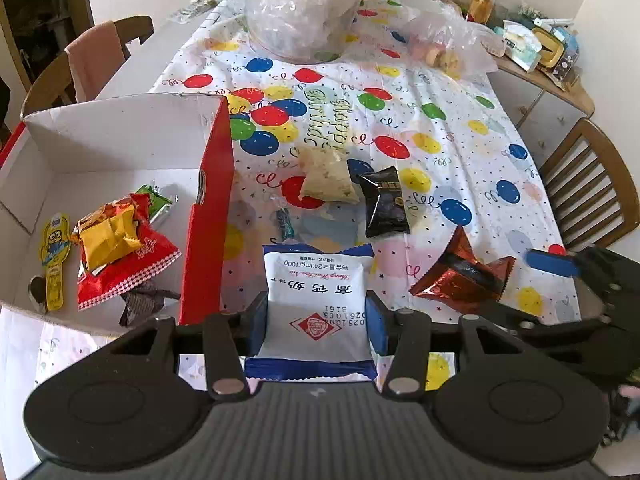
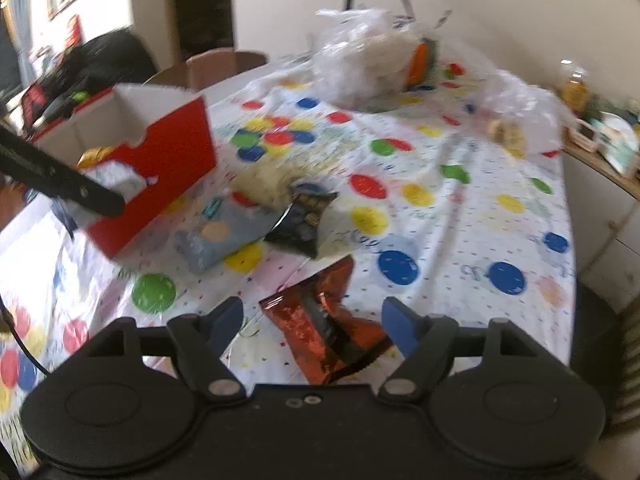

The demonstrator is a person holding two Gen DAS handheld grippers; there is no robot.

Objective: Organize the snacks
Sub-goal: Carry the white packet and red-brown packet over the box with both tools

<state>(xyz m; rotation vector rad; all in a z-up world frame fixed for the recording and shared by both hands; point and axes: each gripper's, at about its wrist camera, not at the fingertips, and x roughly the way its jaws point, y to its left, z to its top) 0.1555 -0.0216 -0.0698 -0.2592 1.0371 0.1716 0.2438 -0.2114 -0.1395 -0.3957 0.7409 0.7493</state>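
Loading the red-sided white-lined cardboard box point(image 1: 120, 184) with snacks off the balloon-print plastic tablecloth point(image 1: 460, 160); several wrappers already inside.
Left gripper point(image 1: 316, 320) clamps the white-and-blue milk-biscuit packet point(image 1: 316, 292) just right of the box wall: next, I'd judge, carry it over the wall and drop. Right gripper point(image 2: 312, 324) stands wide, straddling the red foil snack pouch point(image 2: 320, 328) on the cloth, pads apart from it: needs closing.

Red box point(image 1: 206, 216), balloon-patterned tablecloth point(image 1: 460, 128)

home dining room, party tablecloth point(image 1: 460, 120), wooden chairs point(image 1: 596, 184)
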